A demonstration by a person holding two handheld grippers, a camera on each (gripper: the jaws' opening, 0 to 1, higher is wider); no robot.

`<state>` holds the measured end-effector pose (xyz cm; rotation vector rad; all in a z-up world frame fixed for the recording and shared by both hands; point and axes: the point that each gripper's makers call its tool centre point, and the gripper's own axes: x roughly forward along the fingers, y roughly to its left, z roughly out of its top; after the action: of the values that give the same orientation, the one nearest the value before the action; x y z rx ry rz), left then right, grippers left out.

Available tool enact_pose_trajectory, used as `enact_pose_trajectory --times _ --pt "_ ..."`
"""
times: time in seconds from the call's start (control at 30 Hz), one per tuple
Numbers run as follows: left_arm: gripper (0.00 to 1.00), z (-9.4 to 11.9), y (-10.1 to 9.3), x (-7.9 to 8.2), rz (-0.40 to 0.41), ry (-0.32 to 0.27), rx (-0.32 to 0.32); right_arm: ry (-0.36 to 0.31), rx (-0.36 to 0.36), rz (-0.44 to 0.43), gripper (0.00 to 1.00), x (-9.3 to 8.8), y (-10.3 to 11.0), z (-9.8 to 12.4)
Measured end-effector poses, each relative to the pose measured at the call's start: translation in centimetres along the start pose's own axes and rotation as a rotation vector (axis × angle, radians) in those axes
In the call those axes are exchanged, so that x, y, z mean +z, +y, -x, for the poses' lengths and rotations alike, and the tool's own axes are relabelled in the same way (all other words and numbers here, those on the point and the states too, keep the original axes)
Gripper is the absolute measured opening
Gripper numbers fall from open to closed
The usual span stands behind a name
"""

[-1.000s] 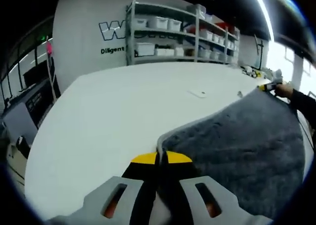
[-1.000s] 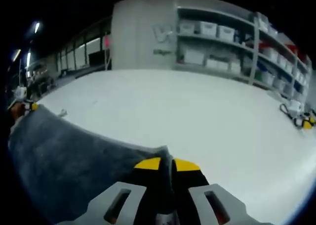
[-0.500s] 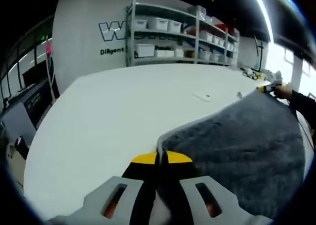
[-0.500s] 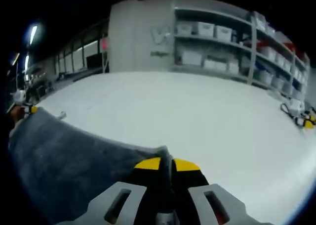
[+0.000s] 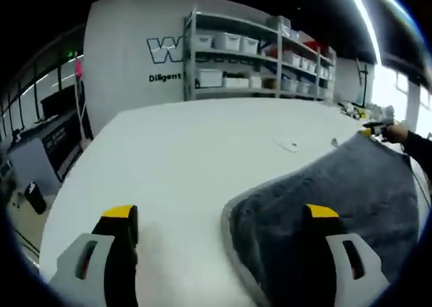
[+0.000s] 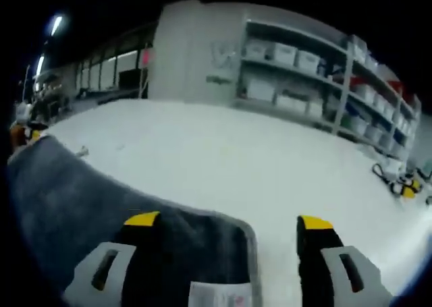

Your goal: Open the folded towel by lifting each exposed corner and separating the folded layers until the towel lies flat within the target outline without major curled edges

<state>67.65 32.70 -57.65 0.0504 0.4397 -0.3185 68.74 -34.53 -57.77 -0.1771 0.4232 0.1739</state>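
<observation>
In the left gripper view the left tool [image 5: 219, 218] is seen spread wide, nothing held between its yellow-tipped jaws. A rounded corner of the grey towel [image 5: 324, 185] is laid on the white tabletop [image 5: 175, 152] between the jaws, nearer the right one, and the cloth is spread away to the right. At its far corner a hand [image 5: 393, 131] with a dark sleeve is seen beside a yellow-tipped tool; its state cannot be told. A small pale item [image 5: 289, 144] is seen on the tabletop just beyond the towel's far edge.

In the right gripper view the right tool [image 6: 226, 220] is likewise opened wide and empty. The towel [image 6: 81, 199] is spread flat on the tabletop [image 6: 270, 165] — its near corner, with a pale hem and a white label [image 6: 219, 297], is placed between the jaws. The left jaw is set over the cloth, the right over bare tabletop.

Shelves [image 5: 256, 64] of white bins are seen against the wall behind.
</observation>
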Motion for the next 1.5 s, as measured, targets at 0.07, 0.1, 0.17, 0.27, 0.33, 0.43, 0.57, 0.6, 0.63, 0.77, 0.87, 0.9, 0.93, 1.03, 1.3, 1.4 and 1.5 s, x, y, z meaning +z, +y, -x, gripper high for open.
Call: enact_pose_trajectory --times 0.07,0.1,0.17,0.27,0.33,0.43,0.57,0.6,0.63,0.77,0.87,0.9,0.93,1.03,1.3,1.4,1.5 --pt "1.0 0.7 0.4 0.5 -0.015 -0.007 0.035 -0.017 0.012 0.06 1.0 0.7 0.0 0.4" --pt "1.0 1.1 0.5 0.9 -0.024 -0.021 0.046 -0.011 0.011 0.055 1.0 0.7 0.1 0.7" --pt "1.0 1.7 0.1 1.5 -0.031 -0.039 0.033 -0.02 0.031 0.026 1.0 1.0 0.3 0.9" --pt "1.0 2.6 -0.2 2.0 -0.032 -0.053 0.028 -0.042 0.011 0.027 1.0 1.9 -0.3 1.0" --pt "1.0 3.0 -0.4 2.3 -0.044 -0.058 0.023 -0.053 0.01 0.007 1.0 2.7 -1.1 0.7" --pt "1.0 3.8 -0.5 2.7 -0.042 -0.065 0.012 -0.055 0.007 0.003 1.0 3.3 -2.1 0.2" --pt "1.0 4.9 -1.0 3.5 -0.019 -0.083 -0.021 -0.065 0.001 0.0 1.0 4.1 -3.7 -0.1" --pt "1.0 5.0 -1.2 3.7 -0.017 -0.09 -0.03 -0.067 -0.001 -0.002 1.0 4.2 -4.0 -0.1" --pt "1.0 5.4 -1.5 4.1 -0.014 -0.1 -0.045 -0.07 -0.002 -0.01 1.0 4.3 -4.2 0.0" --pt "1.0 6.6 -2.8 5.3 -0.017 -0.135 -0.08 -0.09 -0.006 -0.022 1.0 4.8 -4.3 0.8" --pt "1.0 7.3 -3.7 5.9 -0.034 -0.143 -0.1 -0.103 0.0 -0.019 1.0 5.3 -3.9 1.6" --pt "1.0 7.7 -4.2 6.2 -0.043 -0.149 -0.112 -0.11 0.003 -0.017 1.0 5.5 -3.7 2.0" --pt "1.0 7.9 -4.5 6.4 -0.043 -0.153 -0.127 -0.119 0.005 -0.014 1.0 5.8 -3.5 2.4" --pt "1.0 8.9 -5.1 7.1 -0.036 -0.174 -0.145 -0.145 0.002 -0.013 1.0 6.6 -3.2 3.6" --pt "1.0 12.3 -7.1 8.6 -0.023 -0.246 -0.162 -0.193 0.017 0.002 1.0 7.5 -1.5 7.3" --pt "1.0 13.9 -9.5 9.0 -0.038 -0.263 -0.207 -0.213 0.023 0.007 1.0 7.8 -0.6 8.6" --pt "1.0 15.0 -11.1 9.1 -0.05 -0.262 -0.229 -0.226 0.031 0.007 1.0 7.9 0.0 9.6"
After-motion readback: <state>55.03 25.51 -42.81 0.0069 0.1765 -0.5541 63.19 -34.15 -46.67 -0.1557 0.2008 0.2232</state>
